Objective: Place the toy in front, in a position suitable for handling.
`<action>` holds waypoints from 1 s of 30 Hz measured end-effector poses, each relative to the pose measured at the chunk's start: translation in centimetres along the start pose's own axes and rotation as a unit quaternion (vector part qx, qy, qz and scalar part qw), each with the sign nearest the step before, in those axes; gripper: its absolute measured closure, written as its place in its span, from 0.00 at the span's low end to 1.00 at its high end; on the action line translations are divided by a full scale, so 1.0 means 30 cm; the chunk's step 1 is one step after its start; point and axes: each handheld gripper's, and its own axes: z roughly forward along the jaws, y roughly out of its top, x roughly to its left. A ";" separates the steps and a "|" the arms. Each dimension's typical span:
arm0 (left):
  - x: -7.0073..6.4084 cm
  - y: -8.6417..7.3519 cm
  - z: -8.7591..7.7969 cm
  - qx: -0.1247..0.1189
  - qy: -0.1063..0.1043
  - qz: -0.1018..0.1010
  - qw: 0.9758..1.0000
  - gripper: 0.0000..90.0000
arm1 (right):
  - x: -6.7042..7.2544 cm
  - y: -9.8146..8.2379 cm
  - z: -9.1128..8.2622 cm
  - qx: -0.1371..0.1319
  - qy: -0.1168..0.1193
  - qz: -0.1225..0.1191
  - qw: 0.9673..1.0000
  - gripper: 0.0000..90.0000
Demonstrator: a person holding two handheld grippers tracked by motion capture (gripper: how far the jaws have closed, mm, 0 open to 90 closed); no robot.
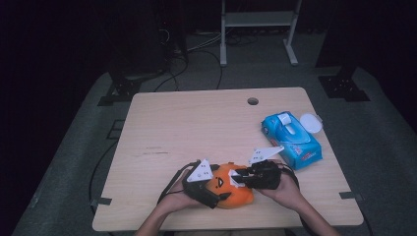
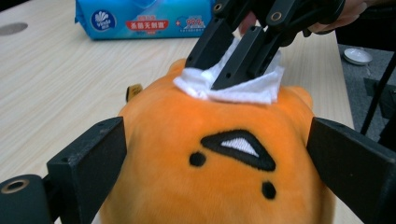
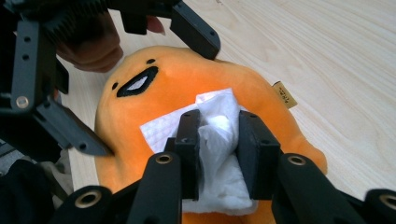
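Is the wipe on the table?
No, the right gripper pinches the white wipe and presses it on the orange plush, not on the table.

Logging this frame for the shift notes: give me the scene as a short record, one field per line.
work in hand: wiping an orange plush toy with a white wipe
left gripper: jaws wide, one at each side of the toy, steadying it
right gripper: jaws pinch the wipe, pressing it on the toy's top
toy: lies on the wooden table near its front edge; black stitched face
wipe pack: blue, on the table at the right side, flap open
loose white lid: beside the pack, at the table's edge
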 end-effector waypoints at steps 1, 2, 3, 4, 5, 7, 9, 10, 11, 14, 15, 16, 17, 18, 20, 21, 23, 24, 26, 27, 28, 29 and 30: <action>0.001 0.001 -0.008 0.004 0.001 0.000 1.000 0.06 | 0.000 -0.001 -0.001 -0.001 0.000 0.000 1.000 0.79; 0.003 0.002 -0.014 0.006 0.002 0.001 1.000 0.06 | 0.000 -0.001 -0.005 -0.001 -0.002 -0.001 1.000 0.79; 0.003 0.002 -0.014 0.006 0.002 0.001 1.000 0.06 | 0.000 -0.001 -0.005 -0.001 -0.002 -0.001 1.000 0.79; 0.006 0.003 -0.021 0.007 0.001 -0.002 1.000 0.06 | 0.000 -0.002 -0.009 -0.002 -0.003 -0.001 1.000 0.79; 0.008 0.002 -0.025 0.009 -0.001 0.000 1.000 0.07 | -0.002 -0.002 -0.015 -0.003 -0.005 -0.002 1.000 0.79; 0.014 -0.002 -0.034 0.011 -0.006 0.008 1.000 0.12 | -0.002 -0.004 -0.030 -0.001 -0.008 -0.003 1.000 0.82; 0.019 -0.008 -0.035 0.011 -0.008 0.008 1.000 0.17 | 0.000 -0.008 -0.044 -0.001 -0.014 -0.005 1.000 0.84; 0.019 -0.009 -0.035 0.010 -0.008 0.008 1.000 0.20 | 0.003 -0.009 -0.048 0.000 -0.017 -0.004 1.000 0.84; 0.020 -0.012 -0.034 0.009 -0.007 0.007 1.000 0.23 | 0.003 -0.011 -0.051 0.000 -0.017 -0.002 1.000 0.84; 0.017 -0.018 -0.023 0.002 -0.003 0.001 1.000 0.29 | 0.000 -0.018 -0.062 0.002 -0.022 0.009 1.000 0.85; 0.017 -0.018 -0.023 0.002 -0.003 0.001 1.000 0.30 | 0.000 -0.018 -0.062 0.002 -0.022 0.009 1.000 0.85; 0.017 -0.020 -0.020 0.001 -0.002 0.007 1.000 0.31 | 0.012 -0.023 -0.072 0.004 -0.029 0.008 1.000 0.86; 0.020 -0.021 -0.014 0.000 0.000 0.009 1.000 0.32 | 0.022 -0.024 -0.076 0.005 -0.032 0.006 0.999 0.86; 0.023 -0.022 -0.009 -0.003 0.001 0.004 1.000 0.32 | 0.030 -0.024 -0.078 0.004 -0.034 0.002 0.999 0.87; 0.034 -0.024 -0.003 -0.007 0.003 -0.006 1.000 0.32 | 0.050 -0.019 -0.084 0.001 -0.036 -0.006 0.999 0.87; 0.034 -0.024 -0.003 -0.007 0.003 -0.006 1.000 0.32 | 0.050 -0.019 -0.084 0.001 -0.036 -0.006 0.999 0.87; 0.050 -0.028 0.003 -0.014 0.003 -0.027 1.000 0.32 | 0.069 -0.009 -0.084 -0.004 -0.036 -0.018 0.999 0.87; 0.054 -0.025 0.003 -0.014 0.002 -0.029 0.999 0.30 | 0.068 -0.010 -0.078 -0.004 -0.040 -0.018 0.999 0.87; 0.059 -0.017 -0.001 -0.018 -0.009 -0.034 0.999 0.26 | 0.060 -0.014 -0.071 -0.004 -0.038 -0.014 0.999 0.87; 0.064 -0.009 -0.009 -0.019 -0.020 -0.034 0.999 0.18 | 0.041 -0.023 -0.060 -0.003 -0.033 -0.007 0.999 0.87; 0.065 -0.004 -0.014 -0.021 -0.024 -0.034 0.999 0.15 | 0.027 -0.029 -0.054 -0.007 -0.025 0.004 1.000 0.87; 0.068 0.000 -0.027 -0.022 -0.035 -0.027 0.999 0.13 | 0.009 -0.035 -0.053 -0.013 -0.014 0.021 1.000 0.87; 0.068 -0.002 -0.033 -0.019 -0.037 -0.017 0.999 0.13 | 0.006 -0.035 -0.055 -0.013 -0.016 0.021 1.000 0.87</action>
